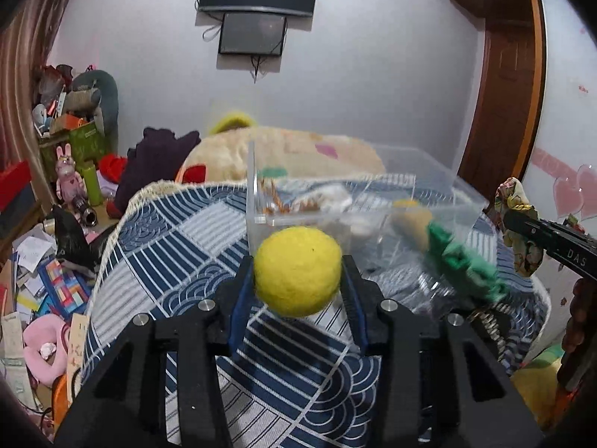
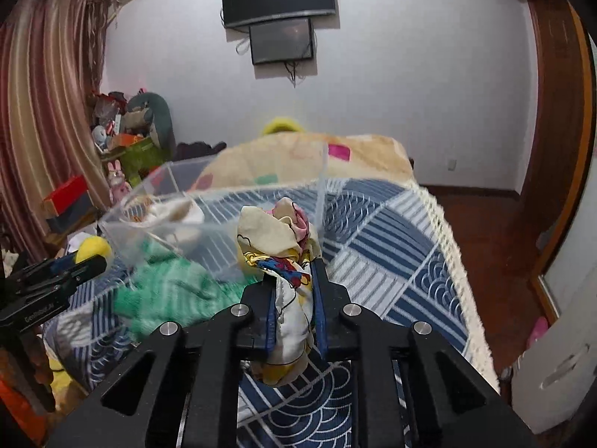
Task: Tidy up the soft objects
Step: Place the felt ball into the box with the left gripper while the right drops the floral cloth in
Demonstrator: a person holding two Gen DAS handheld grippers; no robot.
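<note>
My left gripper (image 1: 298, 272) is shut on a yellow felt ball (image 1: 297, 270) and holds it just in front of a clear plastic box (image 1: 462, 190) on the bed. The ball also shows in the right wrist view (image 2: 93, 248). My right gripper (image 2: 294, 280) is shut on a crumpled cartoon-print cloth (image 2: 276, 239), close to the box's near wall (image 2: 123, 220). In the left wrist view that cloth (image 1: 516, 201) hangs from the right gripper (image 1: 522, 224) at the box's right side. A green and tan plush (image 1: 459, 254) lies blurred by the box, and shows green in the right wrist view (image 2: 168, 291). White soft items (image 1: 328, 196) sit inside the box.
The box stands on a blue and white patterned bedspread (image 1: 179, 246) with a fringed edge (image 2: 447, 246). A beige blanket (image 2: 298, 156) lies behind it. Cluttered toys and papers (image 1: 44, 291) fill the floor at left. A wooden floor (image 2: 492, 224) lies at right.
</note>
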